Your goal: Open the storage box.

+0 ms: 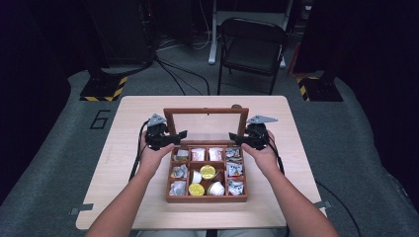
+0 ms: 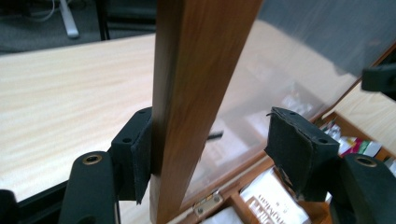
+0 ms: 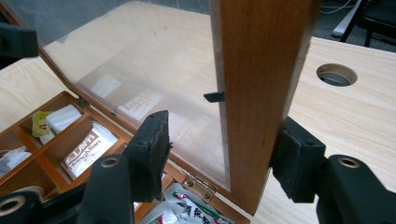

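While lid stands upright, hand-held grippers astride edges.

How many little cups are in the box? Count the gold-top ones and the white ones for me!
In the wooden box:
Gold-topped cups: 2
White cups: 2
Total: 4
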Action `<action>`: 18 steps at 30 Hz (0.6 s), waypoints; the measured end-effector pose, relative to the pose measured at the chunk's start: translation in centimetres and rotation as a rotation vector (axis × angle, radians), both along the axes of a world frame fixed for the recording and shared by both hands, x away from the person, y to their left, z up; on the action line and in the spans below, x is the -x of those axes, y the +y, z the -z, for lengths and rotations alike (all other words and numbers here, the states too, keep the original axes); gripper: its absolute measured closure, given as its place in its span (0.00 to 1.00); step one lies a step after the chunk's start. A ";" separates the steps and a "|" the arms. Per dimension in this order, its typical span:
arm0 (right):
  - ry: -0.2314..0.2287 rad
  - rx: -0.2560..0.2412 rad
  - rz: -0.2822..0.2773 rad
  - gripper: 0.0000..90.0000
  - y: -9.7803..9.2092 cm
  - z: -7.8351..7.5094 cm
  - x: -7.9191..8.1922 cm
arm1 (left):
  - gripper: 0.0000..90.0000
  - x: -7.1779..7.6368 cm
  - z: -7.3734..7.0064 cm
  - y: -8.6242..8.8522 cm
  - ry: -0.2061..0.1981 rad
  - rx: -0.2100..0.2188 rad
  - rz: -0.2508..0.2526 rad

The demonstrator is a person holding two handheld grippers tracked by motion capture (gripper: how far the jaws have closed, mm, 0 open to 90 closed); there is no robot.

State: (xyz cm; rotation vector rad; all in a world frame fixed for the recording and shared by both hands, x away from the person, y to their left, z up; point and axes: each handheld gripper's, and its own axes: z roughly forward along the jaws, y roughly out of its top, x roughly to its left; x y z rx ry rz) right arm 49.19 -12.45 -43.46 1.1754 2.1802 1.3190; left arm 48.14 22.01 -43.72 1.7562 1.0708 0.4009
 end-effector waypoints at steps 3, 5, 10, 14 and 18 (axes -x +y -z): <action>-0.007 0.015 0.014 0.46 0.2 0.1 0.0 | 0.39 0.1 0.6 0.1 -0.012 -0.025 -0.001; -0.008 0.015 0.019 0.46 0.3 0.2 0.0 | 0.39 0.1 0.9 0.1 -0.012 -0.018 -0.009; -0.009 -0.009 0.021 0.46 0.1 0.7 0.0 | 0.39 0.0 1.2 -0.1 0.001 -0.027 -0.015; 0.018 -0.012 0.020 0.46 0.0 1.4 -0.2 | 0.39 -0.1 1.3 -0.1 0.002 -0.028 -0.013; 0.022 -0.013 0.022 0.47 0.0 1.7 -0.2 | 0.40 -0.3 1.5 0.0 0.000 -0.044 -0.009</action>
